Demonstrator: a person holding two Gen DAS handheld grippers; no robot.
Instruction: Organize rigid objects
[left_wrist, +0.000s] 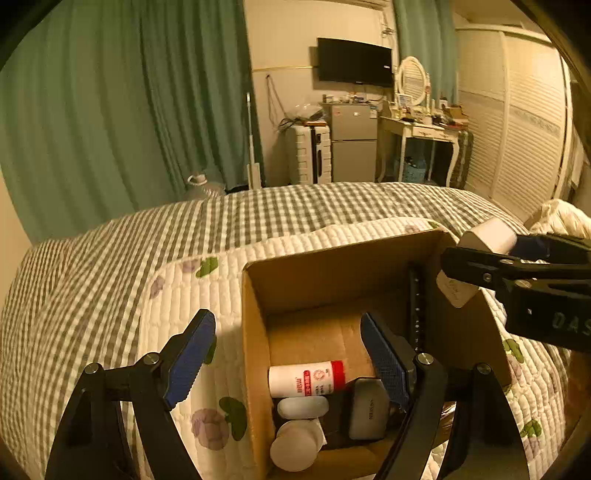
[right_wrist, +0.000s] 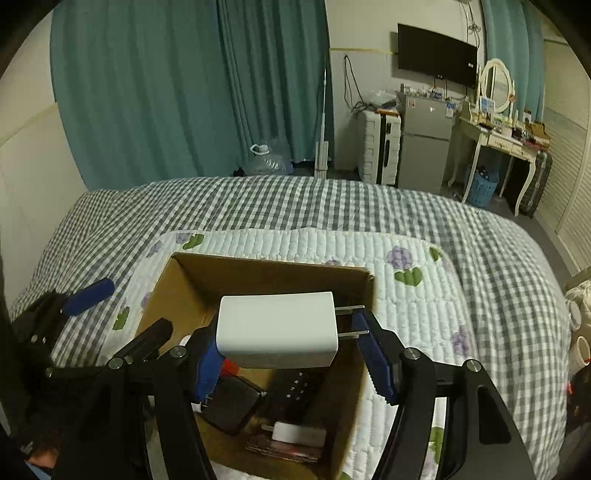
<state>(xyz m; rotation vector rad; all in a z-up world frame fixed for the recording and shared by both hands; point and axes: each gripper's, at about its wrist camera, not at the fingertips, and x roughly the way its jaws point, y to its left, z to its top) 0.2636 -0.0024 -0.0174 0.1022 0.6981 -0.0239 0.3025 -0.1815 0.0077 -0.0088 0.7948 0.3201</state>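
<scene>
An open cardboard box (left_wrist: 255, 332) sits on a white quilted mat on the bed; it also shows in the right wrist view (right_wrist: 173, 295). My right gripper (right_wrist: 291, 354) is shut on a white plug charger (right_wrist: 277, 328) and holds it above the box; the charger also shows in the left wrist view (left_wrist: 487, 236). My left gripper (left_wrist: 291, 354) is open, straddling the box's left wall. Inside lie a white bottle with a red cap (left_wrist: 306, 378), a grey device (left_wrist: 369, 406), a black remote (right_wrist: 295, 391) and other small items.
The bed has a grey checked cover (right_wrist: 332, 206) around the floral mat (right_wrist: 413, 306). Beyond the bed stand green curtains, a suitcase, a small fridge (right_wrist: 424, 136) and a dressing table. Tape rolls (right_wrist: 580, 347) lie at the right edge.
</scene>
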